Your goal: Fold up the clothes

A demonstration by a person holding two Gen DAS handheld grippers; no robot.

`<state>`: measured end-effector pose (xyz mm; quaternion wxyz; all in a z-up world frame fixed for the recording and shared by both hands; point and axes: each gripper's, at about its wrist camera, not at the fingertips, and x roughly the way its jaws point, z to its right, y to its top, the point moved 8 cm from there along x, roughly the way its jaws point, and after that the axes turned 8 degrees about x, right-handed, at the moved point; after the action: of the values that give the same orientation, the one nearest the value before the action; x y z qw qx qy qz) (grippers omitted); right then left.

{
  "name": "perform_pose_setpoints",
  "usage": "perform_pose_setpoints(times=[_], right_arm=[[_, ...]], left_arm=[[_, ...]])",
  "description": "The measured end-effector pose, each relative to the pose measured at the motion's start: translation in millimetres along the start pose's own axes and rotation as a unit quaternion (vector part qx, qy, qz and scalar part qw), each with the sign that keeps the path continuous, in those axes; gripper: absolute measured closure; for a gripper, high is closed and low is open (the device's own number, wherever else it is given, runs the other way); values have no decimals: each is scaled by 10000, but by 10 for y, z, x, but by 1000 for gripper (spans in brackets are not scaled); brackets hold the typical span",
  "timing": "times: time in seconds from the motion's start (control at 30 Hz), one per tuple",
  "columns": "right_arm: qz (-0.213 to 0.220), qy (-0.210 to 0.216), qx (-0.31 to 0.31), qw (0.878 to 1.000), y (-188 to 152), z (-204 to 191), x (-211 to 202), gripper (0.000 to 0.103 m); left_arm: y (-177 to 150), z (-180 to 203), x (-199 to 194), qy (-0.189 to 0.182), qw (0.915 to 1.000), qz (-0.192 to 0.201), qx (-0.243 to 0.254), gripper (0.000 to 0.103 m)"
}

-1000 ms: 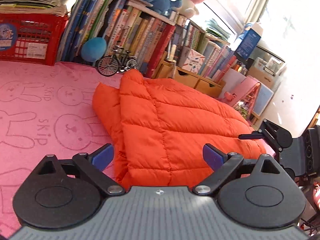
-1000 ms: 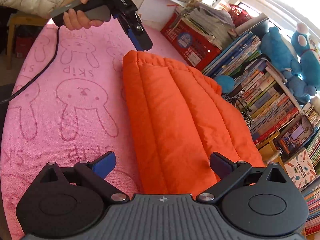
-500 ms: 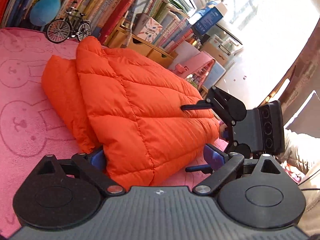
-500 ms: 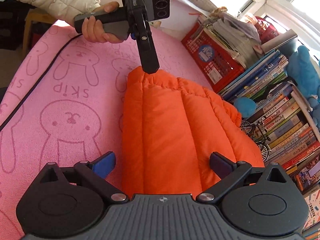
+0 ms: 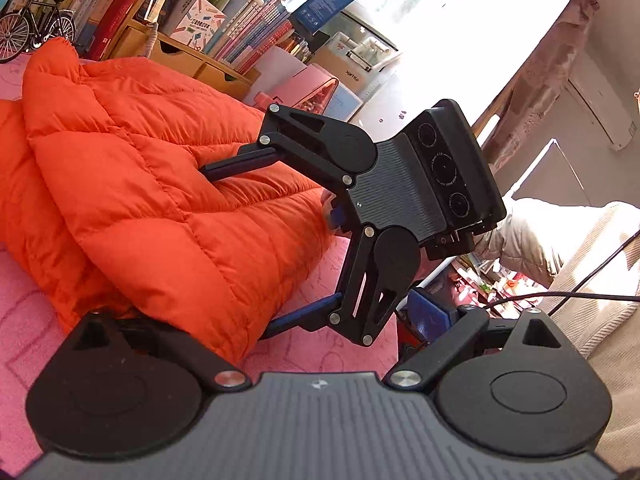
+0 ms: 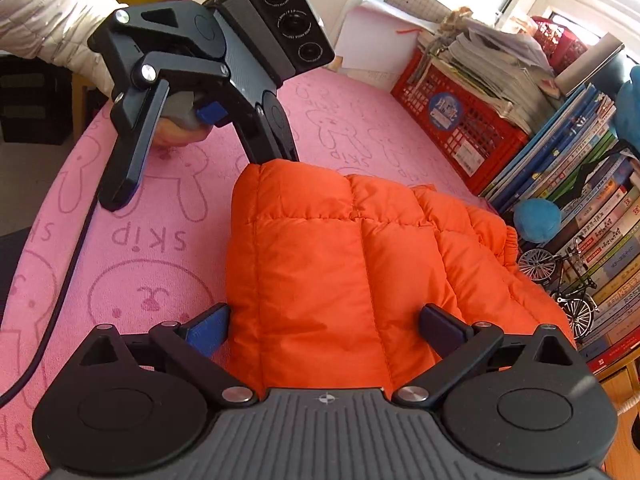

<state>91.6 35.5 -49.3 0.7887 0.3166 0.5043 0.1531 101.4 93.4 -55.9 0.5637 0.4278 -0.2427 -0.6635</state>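
An orange quilted down jacket [image 6: 340, 264], folded into a thick bundle, lies on a pink cloth [image 6: 152, 240] printed with rabbits and the word "SKIP". Whether the surface beneath is a desk or a bed cannot be determined.

The right gripper [image 6: 326, 326] is spread wide. The near end of the bundle sits between its two fingers; the left-hand blue pad is just beside the fabric edge and the other finger lies over the top of the jacket. No pinch of fabric is visible.

The left gripper [image 6: 204, 180] is at the opposite end of the bundle, also spread wide. In the right wrist view, one finger meets the top corner of the jacket and the other points down at the pink cloth, clear of the fabric. In the left wrist view, the jacket covers one of that gripper's own fingers. A hand [image 6: 176, 132] in a pale sleeve holds its handle.

Shelved books [image 6: 592, 216], a red crate [image 6: 460, 120] of papers and a model bicycle [image 6: 560, 280] stand behind the jacket.
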Motion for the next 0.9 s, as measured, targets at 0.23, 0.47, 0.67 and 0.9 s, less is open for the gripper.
perform_pose_setpoints(times=[0.23,0.47,0.67,0.9], right_arm=[[54,205,-291,9994,114,-156,113,3],[-172,-94,-508,9985,-105,-56,88,6],[-467,-432,-458,9969,-451,89,-216,6],[-796,-842,147,9931,-948,323,-666,5]], left_arm=[[-84,80,76,-355,9989,-309,72,5],[-121,24,25,-668,9971,-322,-164,5],[-152,10,13,-787,9959,-397,-200,5],[-138,-52,34,-688,9962,-417,-330,8]])
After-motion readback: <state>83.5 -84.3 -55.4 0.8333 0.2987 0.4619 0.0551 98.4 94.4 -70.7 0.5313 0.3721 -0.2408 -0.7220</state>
